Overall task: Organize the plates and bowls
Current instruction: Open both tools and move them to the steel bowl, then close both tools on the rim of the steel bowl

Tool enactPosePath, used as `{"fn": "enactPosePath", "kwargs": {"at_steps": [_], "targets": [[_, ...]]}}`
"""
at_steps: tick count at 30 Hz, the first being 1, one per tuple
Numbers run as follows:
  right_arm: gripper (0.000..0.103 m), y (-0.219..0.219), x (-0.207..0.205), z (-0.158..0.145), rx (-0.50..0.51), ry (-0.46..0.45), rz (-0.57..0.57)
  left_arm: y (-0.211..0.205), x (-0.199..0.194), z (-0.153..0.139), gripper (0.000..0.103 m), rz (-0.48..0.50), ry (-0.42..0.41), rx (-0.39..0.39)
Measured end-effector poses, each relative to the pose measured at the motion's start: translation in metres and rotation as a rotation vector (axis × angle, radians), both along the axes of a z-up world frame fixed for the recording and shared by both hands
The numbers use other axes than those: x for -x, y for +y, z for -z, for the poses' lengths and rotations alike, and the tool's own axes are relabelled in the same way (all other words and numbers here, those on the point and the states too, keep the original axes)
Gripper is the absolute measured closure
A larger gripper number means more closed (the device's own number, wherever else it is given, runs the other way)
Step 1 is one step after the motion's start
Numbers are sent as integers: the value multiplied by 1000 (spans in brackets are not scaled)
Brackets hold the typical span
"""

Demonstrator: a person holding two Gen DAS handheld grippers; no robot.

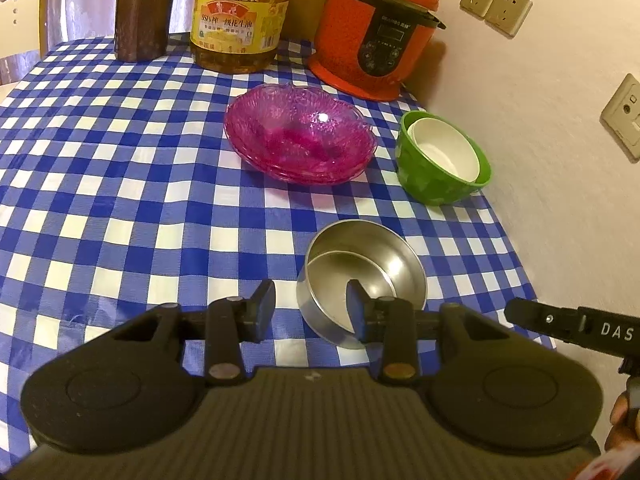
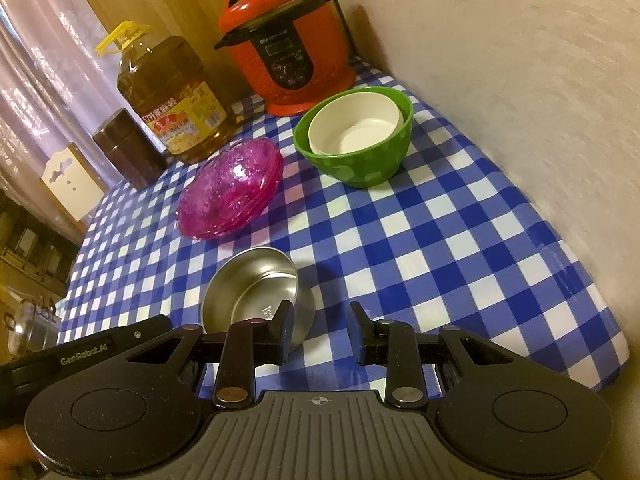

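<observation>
Stacked steel bowls (image 1: 362, 276) sit near the front of the checked table, also in the right wrist view (image 2: 256, 292). Stacked pink glass plates (image 1: 300, 132) lie behind them, seen too in the right wrist view (image 2: 230, 188). A green bowl (image 1: 436, 180) holds a white bowl (image 1: 444, 148) by the wall; the green bowl (image 2: 356, 160) and the white bowl (image 2: 356, 128) also show in the right wrist view. My left gripper (image 1: 312, 308) is open and empty, its right finger in front of the steel bowls. My right gripper (image 2: 322, 328) is open and empty, just right of the steel bowls.
A red pressure cooker (image 1: 372, 28), a large oil bottle (image 1: 240, 16) and a brown canister (image 1: 142, 8) stand at the back of the blue checked tablecloth (image 1: 120, 184). A wall with sockets (image 1: 496, 4) runs along the right. A chair (image 2: 72, 180) stands at the far left.
</observation>
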State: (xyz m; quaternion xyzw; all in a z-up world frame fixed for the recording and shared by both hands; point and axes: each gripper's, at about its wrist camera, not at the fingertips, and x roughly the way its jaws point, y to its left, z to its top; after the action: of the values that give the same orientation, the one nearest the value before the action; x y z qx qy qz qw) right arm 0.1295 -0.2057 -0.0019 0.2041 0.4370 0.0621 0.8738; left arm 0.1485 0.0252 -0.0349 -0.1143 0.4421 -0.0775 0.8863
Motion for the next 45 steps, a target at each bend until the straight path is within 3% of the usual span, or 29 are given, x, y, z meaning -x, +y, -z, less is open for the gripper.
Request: {"fn": "enactPosePath", "kwargs": {"at_steps": [12,33,45], "targets": [[73,15,-24,27,-18,29,-17,-9,-25,28,70,13,21,-7],[73,29,-55,63,-65,79,-28,-13,-45,51,93,17,41,-3],[74,33,-58,68,-68,86,-21,-17,-48,53,98,27,42,-2]]}}
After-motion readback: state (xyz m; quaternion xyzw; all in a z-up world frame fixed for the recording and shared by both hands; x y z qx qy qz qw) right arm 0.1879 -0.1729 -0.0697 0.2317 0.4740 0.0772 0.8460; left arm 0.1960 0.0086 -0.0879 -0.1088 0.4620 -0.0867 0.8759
